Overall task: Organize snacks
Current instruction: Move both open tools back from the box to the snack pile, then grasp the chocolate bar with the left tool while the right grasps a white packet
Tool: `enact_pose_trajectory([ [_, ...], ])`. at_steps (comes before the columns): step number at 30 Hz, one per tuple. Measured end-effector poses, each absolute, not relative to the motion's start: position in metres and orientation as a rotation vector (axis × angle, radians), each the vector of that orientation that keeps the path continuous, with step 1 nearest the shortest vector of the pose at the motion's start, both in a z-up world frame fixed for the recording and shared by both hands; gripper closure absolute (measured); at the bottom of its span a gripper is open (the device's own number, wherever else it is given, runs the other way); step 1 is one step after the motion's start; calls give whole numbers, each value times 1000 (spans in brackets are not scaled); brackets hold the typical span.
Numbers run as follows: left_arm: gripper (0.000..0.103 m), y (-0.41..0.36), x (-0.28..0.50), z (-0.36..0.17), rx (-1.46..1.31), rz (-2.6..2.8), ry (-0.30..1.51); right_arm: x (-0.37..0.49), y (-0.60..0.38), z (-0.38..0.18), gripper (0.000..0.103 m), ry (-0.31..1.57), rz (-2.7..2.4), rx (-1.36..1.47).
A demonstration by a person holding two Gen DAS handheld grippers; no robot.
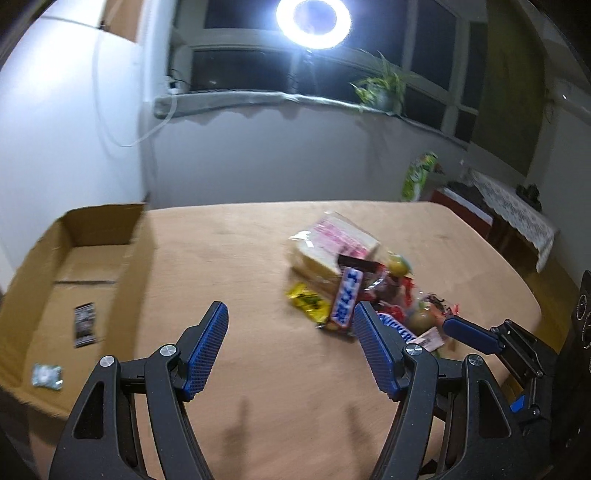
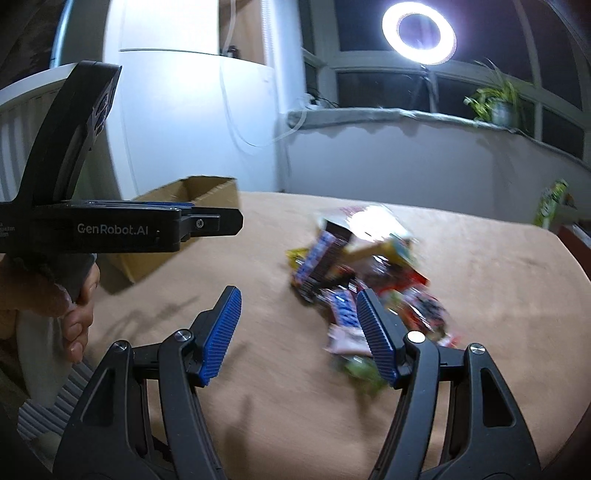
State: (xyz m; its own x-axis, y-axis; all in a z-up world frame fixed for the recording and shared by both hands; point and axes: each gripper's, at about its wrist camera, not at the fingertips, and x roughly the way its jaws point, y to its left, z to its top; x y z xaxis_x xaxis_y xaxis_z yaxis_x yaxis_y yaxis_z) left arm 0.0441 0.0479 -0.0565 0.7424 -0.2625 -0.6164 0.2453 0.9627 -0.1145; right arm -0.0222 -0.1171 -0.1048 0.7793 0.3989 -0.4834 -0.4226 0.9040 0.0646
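Left tongs (image 1: 291, 345) and right tongs (image 2: 299, 328) both spread, empty; snack pile (image 1: 364, 282) at two o'clock on desk (image 1: 240, 258); cardboard box (image 1: 74, 266) at ten.

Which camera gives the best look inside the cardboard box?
The left wrist view: it looks down into the open cardboard box, showing two small packets on its floor. The right wrist view shows only an outside corner behind the left gripper.

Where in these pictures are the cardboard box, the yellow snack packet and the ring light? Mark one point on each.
cardboard box (image 1: 136, 258): left wrist view, right side wall.
yellow snack packet (image 1: 308, 301): left wrist view, middle of wrapper.
ring light (image 2: 389, 27): right wrist view, glowing ring's left side.
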Motion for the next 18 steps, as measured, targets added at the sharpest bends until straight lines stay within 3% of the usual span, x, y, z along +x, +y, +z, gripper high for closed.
enact_pose_trajectory([
  [18, 33, -2, 86, -92, 33, -370, 770, -9, -138, -131, 35, 604, 444, -14],
])
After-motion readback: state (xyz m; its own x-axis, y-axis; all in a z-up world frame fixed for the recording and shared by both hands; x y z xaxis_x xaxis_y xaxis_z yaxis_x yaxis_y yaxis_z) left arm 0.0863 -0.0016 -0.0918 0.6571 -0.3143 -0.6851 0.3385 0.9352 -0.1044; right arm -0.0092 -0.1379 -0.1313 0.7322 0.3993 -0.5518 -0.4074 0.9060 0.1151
